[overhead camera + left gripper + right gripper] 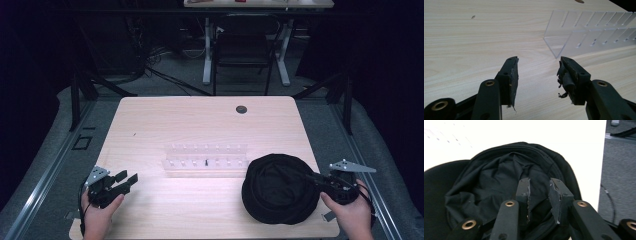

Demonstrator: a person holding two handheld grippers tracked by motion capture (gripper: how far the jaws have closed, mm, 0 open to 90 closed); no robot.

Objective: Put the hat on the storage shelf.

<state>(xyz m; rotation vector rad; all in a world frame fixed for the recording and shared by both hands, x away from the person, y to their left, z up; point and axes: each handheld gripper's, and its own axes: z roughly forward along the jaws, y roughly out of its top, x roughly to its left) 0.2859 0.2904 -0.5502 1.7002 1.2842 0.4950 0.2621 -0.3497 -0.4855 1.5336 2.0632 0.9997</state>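
Here the black bucket hat (280, 188) lies upturned on the light wooden table (200, 120), at its near right corner, with its hollow facing up and the soft lining crumpled inside; its brim reaches close to the table's near edge. The right gripper (312, 178) comes in from the right, held in the person's right hand (348, 210), and its black jaws reach in over the hat's right rim; in the right gripper view the same gripper (539, 195) points down into the hat (499, 177), its jaws a moderate gap apart above the wrinkled lining, with no cloth pinched between the pads (554, 195), so it grips nothing; whether the jaw tips brush the fabric I cannot tell. A clear acrylic rack (206, 159) with a row of slots stands in the middle of the table, just left of the hat and apart from it; a small dark piece sits in one of its middle slots, too small to name. The left gripper (126, 179) rests at the table's near left corner in the person's left hand (97, 212), well apart from the hat; in the left gripper view this gripper (539, 72) has its jaws spread wide over bare wood, empty, with worn and ragged pads (564, 80), and the end of the rack (584, 32) just beyond its right jaw.
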